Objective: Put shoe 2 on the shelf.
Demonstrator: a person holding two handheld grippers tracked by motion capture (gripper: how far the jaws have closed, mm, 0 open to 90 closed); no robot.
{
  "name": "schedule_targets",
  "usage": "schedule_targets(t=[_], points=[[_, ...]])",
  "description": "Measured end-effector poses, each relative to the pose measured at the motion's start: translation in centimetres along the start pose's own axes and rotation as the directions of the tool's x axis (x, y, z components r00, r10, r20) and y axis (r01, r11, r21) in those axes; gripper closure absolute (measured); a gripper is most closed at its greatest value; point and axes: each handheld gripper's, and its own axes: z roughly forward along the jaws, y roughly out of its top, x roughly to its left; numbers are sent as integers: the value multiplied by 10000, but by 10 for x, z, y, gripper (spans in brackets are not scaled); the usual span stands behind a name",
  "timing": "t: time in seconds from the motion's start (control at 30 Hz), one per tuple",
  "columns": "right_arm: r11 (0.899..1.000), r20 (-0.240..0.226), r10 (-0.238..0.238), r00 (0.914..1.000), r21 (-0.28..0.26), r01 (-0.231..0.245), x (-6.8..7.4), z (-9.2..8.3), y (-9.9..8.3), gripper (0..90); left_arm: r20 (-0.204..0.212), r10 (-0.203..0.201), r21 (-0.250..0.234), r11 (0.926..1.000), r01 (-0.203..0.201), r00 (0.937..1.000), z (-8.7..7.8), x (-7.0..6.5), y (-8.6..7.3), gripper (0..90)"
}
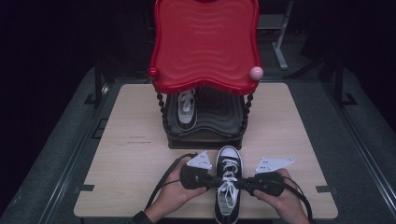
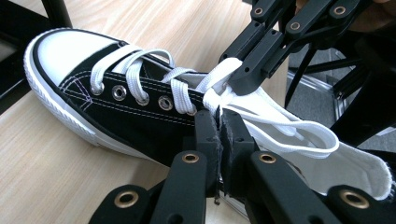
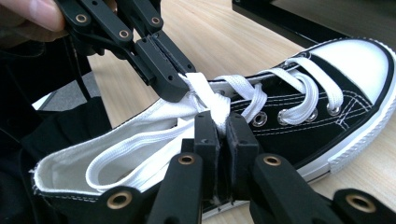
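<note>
A black high-top sneaker (image 1: 228, 186) with a white toe cap and white laces (image 1: 227, 184) lies on the wooden table (image 1: 135, 158), toe pointing away from the person. My left gripper (image 1: 215, 181) comes at it from the left and is shut on a strand of the lace (image 2: 212, 100) at the knot. From the right, my right gripper (image 1: 240, 183) is shut on another lace strand (image 3: 215, 108). In the left gripper view the right gripper (image 2: 236, 74) pinches the lace just beyond my own jaws. A loose lace loop (image 2: 299, 135) lies over the shoe's opening.
A two-tier rack with a red top tray (image 1: 205, 44) stands at the middle back of the table. A second matching sneaker (image 1: 186, 109) sits on its black lower shelf (image 1: 219, 114). The table's front edge runs just under the person's hands.
</note>
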Motion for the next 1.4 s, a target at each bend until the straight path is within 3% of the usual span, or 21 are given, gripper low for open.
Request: schedule_targets(t=[0.83,1.4], points=[[9890,-296,-1126,9932,-998,1092,30,-31,31,850,112,389,-1108,9931,-375,9992,-49,-25,19,873],[9720,-101,-1822,9832,-1529,1786,38,-41,63,858,46,648,-1593,9852,-632,9979,-76,-23,43,881]])
